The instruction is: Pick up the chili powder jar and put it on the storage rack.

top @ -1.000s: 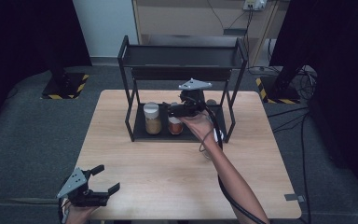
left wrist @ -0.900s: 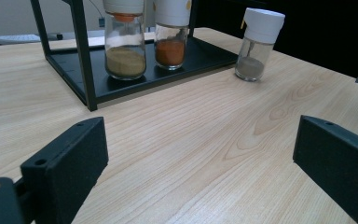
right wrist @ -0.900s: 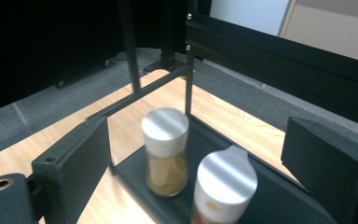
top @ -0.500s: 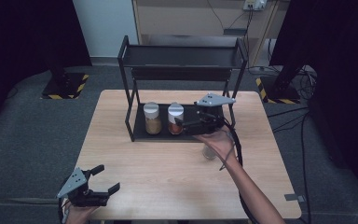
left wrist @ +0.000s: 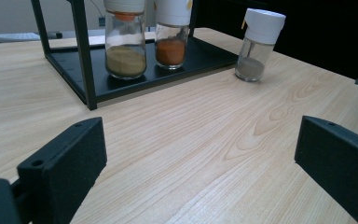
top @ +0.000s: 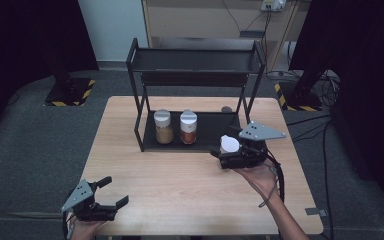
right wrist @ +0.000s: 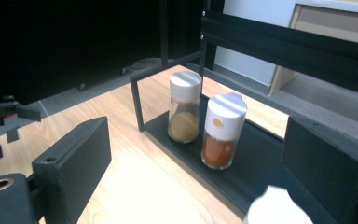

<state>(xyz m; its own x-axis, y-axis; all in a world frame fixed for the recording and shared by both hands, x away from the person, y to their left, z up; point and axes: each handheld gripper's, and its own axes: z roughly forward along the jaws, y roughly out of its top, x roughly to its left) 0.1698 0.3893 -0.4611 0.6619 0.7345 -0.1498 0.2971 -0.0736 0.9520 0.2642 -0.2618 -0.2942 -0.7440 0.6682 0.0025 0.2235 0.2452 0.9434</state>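
Observation:
A black two-tier rack (top: 195,60) stands at the back of the wooden table. On its lower shelf are a jar of yellow-brown spice (top: 163,126) (left wrist: 125,46) (right wrist: 184,109) and a jar of red-orange spice (top: 188,126) (left wrist: 172,39) (right wrist: 223,135), side by side. A third white-capped jar (top: 229,145) (left wrist: 257,44) of grey powder stands on the table right of the rack. My right gripper (top: 223,149) (right wrist: 196,158) is open; that jar's cap (right wrist: 275,207) sits low between its jaws, untouched. My left gripper (top: 114,191) (left wrist: 200,154) rests open and empty at the near left edge.
The table (top: 180,170) is bare wood between the rack and the near edge. The rack's top shelf (top: 195,75) holds nothing. Dark curtains and grey carpet surround the table, and a cable trails from the right gripper over the near right side.
My right gripper has drawn back from the rack's lower shelf, leaving the red-orange jar there, and has moved right and nearer to the third jar. The left gripper has stayed still.

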